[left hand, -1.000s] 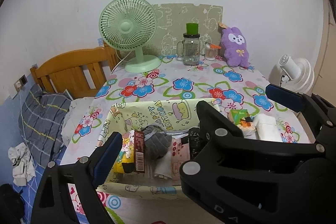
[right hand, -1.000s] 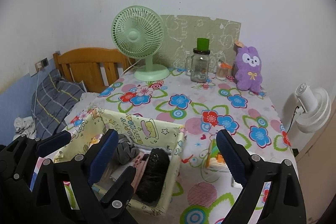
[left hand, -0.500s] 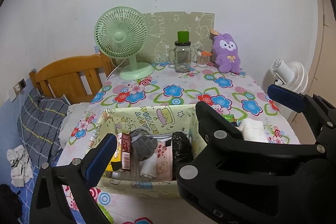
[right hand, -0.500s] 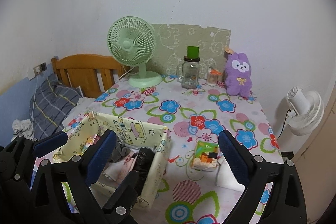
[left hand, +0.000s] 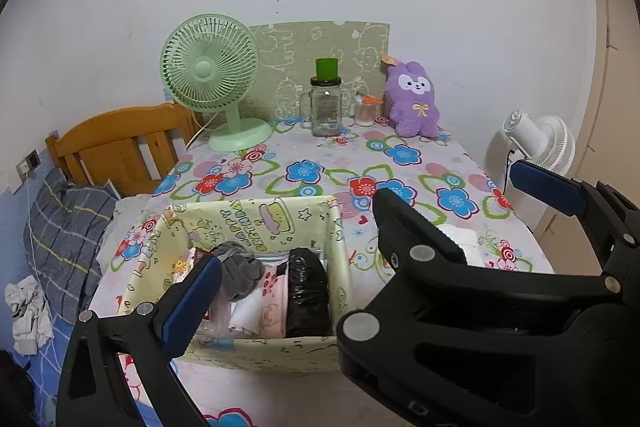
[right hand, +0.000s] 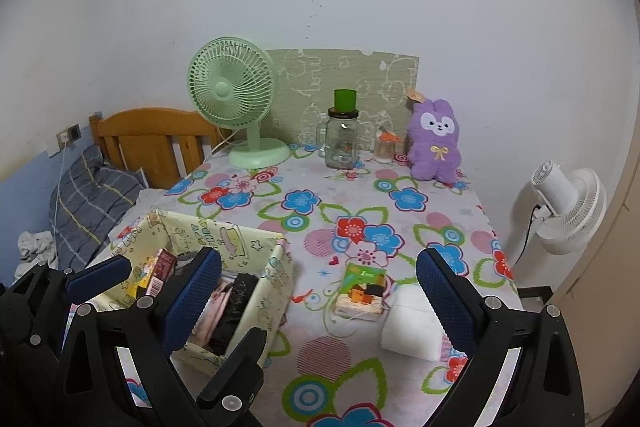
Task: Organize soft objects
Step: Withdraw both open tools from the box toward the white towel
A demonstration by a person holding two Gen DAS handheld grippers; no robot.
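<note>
A pale yellow cartoon-print fabric box [left hand: 256, 215] [right hand: 224, 233] stands at the near left of the floral table [left hand: 304, 171]. Inside it are a grey sock bundle [left hand: 240, 269], pink cloth [left hand: 276, 301] and a black bundle [left hand: 308, 291]. A purple plush rabbit [left hand: 412, 103] [right hand: 436, 143] sits at the back. A green tissue packet [right hand: 362, 291] and a white soft pack [right hand: 412, 323] lie right of the box. My left gripper [left hand: 320, 301] hangs open over the box, holding nothing. My right gripper [right hand: 316, 293] is open and empty beside it, its fingers crossing the left one's.
At the back stand a green desk fan [left hand: 208, 75], a glass jar with a green lid [left hand: 326, 107] and a small toothpick jar [left hand: 366, 109]. A white floor fan [right hand: 564, 211] is past the table's right edge. A wooden headboard [left hand: 116, 143] and a bed lie left.
Both grippers have drawn back from the table, so the box and back objects look smaller. The green packet and white pack have come fully into the right wrist view.
</note>
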